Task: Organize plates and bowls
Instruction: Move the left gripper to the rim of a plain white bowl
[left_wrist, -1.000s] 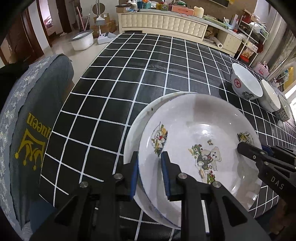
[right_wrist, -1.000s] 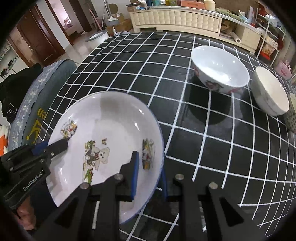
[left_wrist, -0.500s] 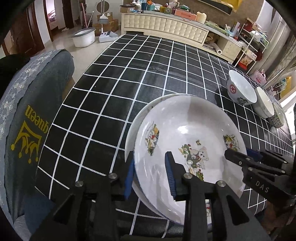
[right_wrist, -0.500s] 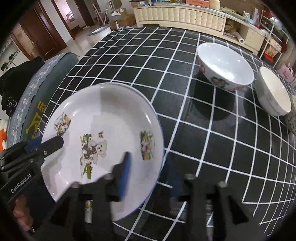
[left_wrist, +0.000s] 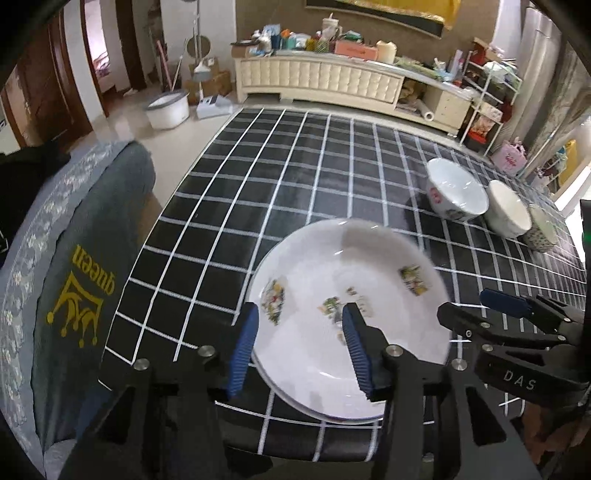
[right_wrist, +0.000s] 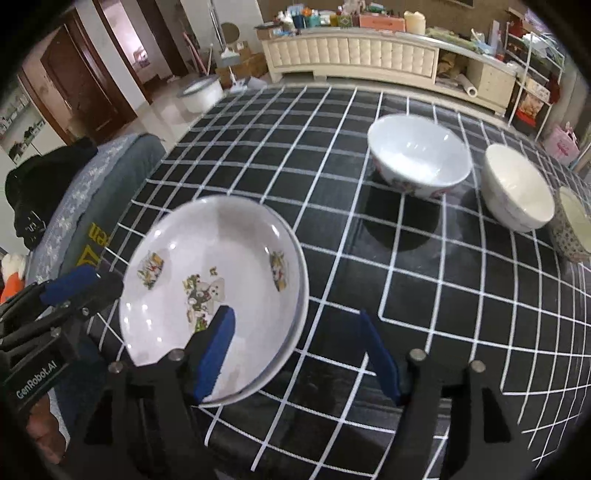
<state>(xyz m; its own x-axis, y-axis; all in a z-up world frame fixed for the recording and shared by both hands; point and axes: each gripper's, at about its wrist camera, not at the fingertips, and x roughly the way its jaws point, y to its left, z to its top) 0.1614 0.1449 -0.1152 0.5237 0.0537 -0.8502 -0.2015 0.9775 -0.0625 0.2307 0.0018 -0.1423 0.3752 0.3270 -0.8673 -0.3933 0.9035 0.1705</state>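
— Where's the plate?

— I see the bear-print plate (left_wrist: 343, 317) lying on the checkered tablecloth (right_wrist: 424, 288), at its near edge; a second rim shows under it from the right wrist view.

— Your grippers?

— My left gripper (left_wrist: 299, 343) is spread wide, straddling the plate's near-left rim. My right gripper (right_wrist: 295, 350) is spread too, over the plate's right rim.

— Bowls?

— 3 beyond the plate: printed bowl (right_wrist: 419, 155), white bowl (right_wrist: 519, 192), patterned bowl (right_wrist: 572, 225).
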